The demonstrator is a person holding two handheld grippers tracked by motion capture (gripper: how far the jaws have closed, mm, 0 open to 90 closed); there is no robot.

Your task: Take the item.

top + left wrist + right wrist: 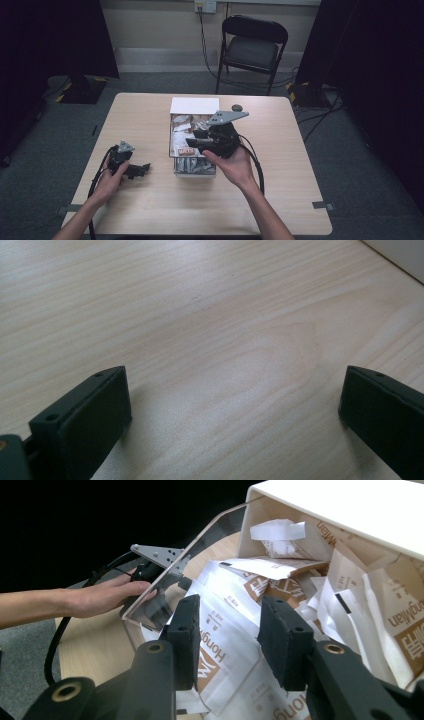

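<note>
From above, a light wooden table (150, 200) is seen on grey carpet, with a black folding chair (252, 47) standing beyond its far edge. Near the middle of the table a white open-topped box (194, 106) is set, packed with white and brown paper sachets (182, 122). The right tongs (192, 144) are held by the right hand (235, 165) over the box, jaws pointing left across the sachets. At the table's left side the left tongs (145, 169) are held low by the left hand (111, 181), well apart from the box, jaws pointing right. A small dark round object (237, 107) lies on the table just beyond the box's right corner; what it is cannot be told.

Along the left tongs (235, 405), 2 black jaws are seen spread wide, with bare wood grain between them and nothing gripped. A white edge (400, 255) is caught at the upper right corner.

Along the right tongs (230, 640), 2 black jaws are seen partly open just above a white sachet printed with brown lettering (220, 650); whether it is touched cannot be told, and it is not clamped. More sachets are heaped against the box's white wall (350, 500). Farther off, the left hand (107, 597) is seen on the other tongs' body.
</note>
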